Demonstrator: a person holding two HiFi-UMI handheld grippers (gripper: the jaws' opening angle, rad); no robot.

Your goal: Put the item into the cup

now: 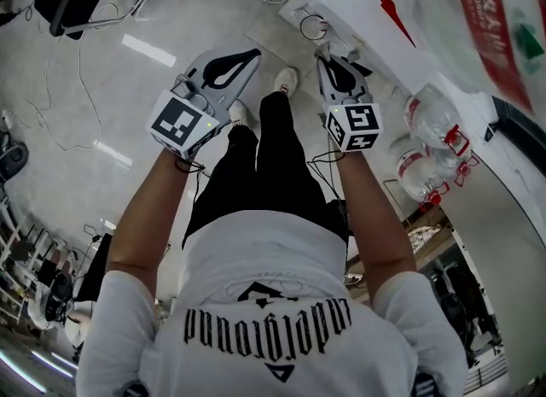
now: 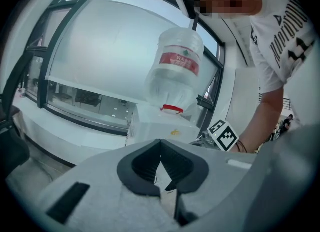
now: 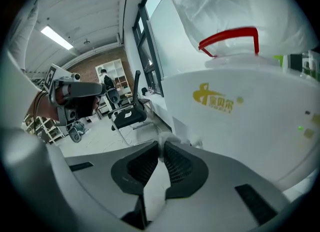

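Two grippers, head view: the left gripper (image 1: 243, 58) and right gripper (image 1: 328, 61) are held out side by side over the person's legs, above a pale floor (image 1: 128, 88). Spare bottles (image 1: 431, 113) lie far right. No cup or item is in sight.

Left gripper view: the jaws are closed tip to tip with nothing between them. Beyond them stands a white dispenser (image 2: 160, 123) with an upturned bottle (image 2: 175, 71) on top, in front of a window (image 2: 95, 51). The right gripper's marker cube (image 2: 222, 135) shows at right.

Right gripper view: the jaws are drawn together with barely a sliver between the tips, and they grip nothing. The dispenser fills the near right, with the bottle's red-ringed neck above it. A chair (image 3: 125, 114) stands far left, and the left gripper is raised at left.

Item and cup: neither appears in any view, so where they are cannot be told. Both grippers face the dispenser and floor.

Progress: by these pictures the task has not begun. Nothing is picked up and nothing is placed.

Left to do: everything, it seems. The item and cup must be found, the item taken in the jaws, carried to the cup and let go inside.
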